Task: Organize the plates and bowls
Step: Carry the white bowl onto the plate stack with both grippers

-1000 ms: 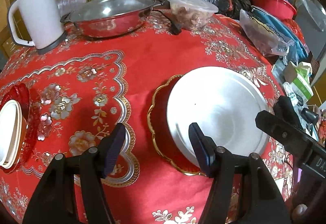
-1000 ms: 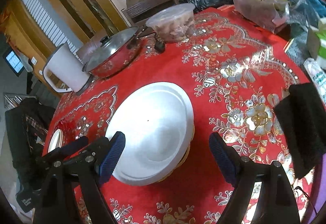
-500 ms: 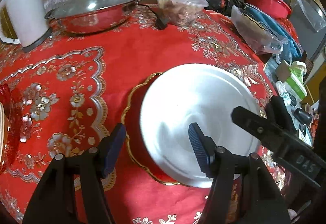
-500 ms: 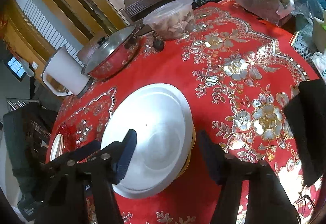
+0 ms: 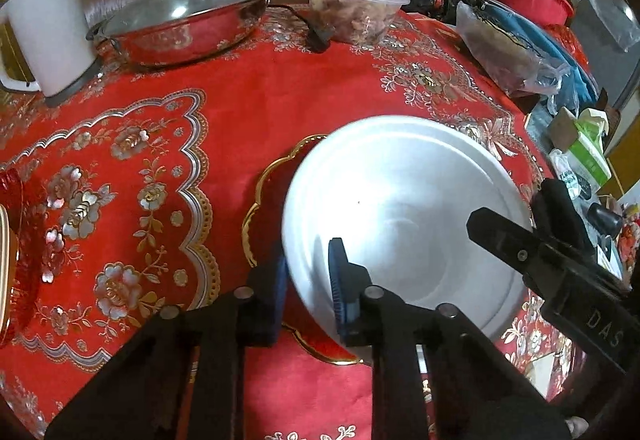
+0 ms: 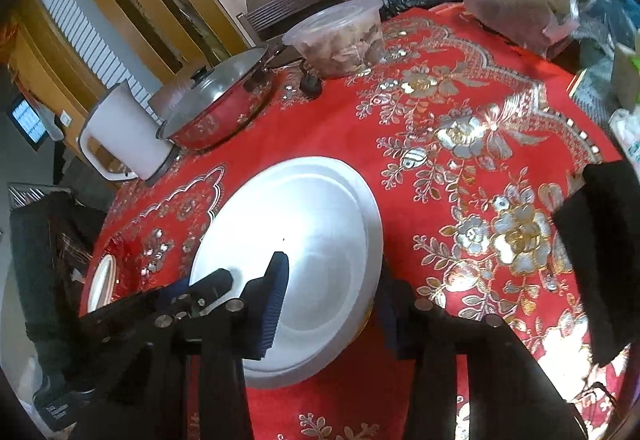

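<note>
two grippers are on the same white plate [image 5: 404, 215], which sits on a red gold-rimmed plate [image 5: 268, 191] near my edge of the table [image 5: 280, 87]. my left gripper [image 5: 308, 280] has its jaws narrowed across the plate's near-left rim, one pad under and one on top; i read it as pinching, though contact underneath is hidden. my right gripper [image 6: 332, 304] straddles the right rim with one pad over the face and the other below the edge, narrowed but i cannot tell if it bites. i judge this the pick-up step: lifting the white plate off the red one. next i need a level, even lift with both sides together, then carry it toward the stacked dishes [image 5: 6, 240] at far left. a skewed pull may tip it.
</note>
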The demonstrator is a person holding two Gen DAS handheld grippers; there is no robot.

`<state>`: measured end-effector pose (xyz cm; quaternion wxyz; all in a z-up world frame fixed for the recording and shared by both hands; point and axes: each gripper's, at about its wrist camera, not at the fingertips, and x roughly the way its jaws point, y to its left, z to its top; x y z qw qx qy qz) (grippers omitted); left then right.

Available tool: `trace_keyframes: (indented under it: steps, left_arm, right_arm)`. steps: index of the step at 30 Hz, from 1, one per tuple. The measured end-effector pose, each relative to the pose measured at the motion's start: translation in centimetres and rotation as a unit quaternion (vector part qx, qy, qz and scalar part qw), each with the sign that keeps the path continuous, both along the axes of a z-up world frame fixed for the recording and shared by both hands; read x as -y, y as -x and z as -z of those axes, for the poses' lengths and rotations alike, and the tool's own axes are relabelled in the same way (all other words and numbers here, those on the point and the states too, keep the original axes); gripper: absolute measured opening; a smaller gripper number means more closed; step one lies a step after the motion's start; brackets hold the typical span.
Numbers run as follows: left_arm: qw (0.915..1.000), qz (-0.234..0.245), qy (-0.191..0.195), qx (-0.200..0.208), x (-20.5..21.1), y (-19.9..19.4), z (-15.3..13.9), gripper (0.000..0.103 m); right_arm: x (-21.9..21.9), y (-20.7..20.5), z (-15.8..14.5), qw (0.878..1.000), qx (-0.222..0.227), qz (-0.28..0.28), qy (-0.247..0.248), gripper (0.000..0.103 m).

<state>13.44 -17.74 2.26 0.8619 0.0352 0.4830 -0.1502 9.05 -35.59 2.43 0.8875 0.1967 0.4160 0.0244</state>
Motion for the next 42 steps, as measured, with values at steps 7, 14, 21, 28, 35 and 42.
trace_keyframes:
  steps: [7,14,21,28,35,42]
  left_arm:
    - [0.9996,-0.005,0.000,0.027,-1.0,0.8,-1.5,0.015]
    - [0.9982,-0.034,-0.010,0.047,-4.3,1.2,-3.2,0.015]
    - [0.9949,-0.082,-0.025,0.053,-9.8,0.4,-3.1,0.015]
    - [0.9907,-0.120,-0.041,0.050,-14.4,-0.4,-1.5,0.015]
    - [0.9899,-0.132,-0.041,0.033,-16.4,-0.7,0.1,0.015]
    - [0.9903,-0.136,-0.022,0.016,-16.9,-0.9,1.0,0.015]
  right_arm:
    - [-1.2,0.7,-1.4,1.000,0.012,-0.009,0.027,0.043]
    - [-4.4,0.3,-2.6,0.999,0.021,-0.037,0.027,0.044]
    - [-10.4,-2.6,-1.8,0.996,0.006,-0.084,0.024,0.044]
    - [-16.0,-5.2,-0.4,0.992,-0.010,-0.120,0.036,0.045]
    - [-18.7,-6.3,1.3,0.989,-0.029,-0.136,0.046,0.045]
    - [-18.6,-6.5,2.5,0.988,-0.048,-0.144,0.029,0.052]
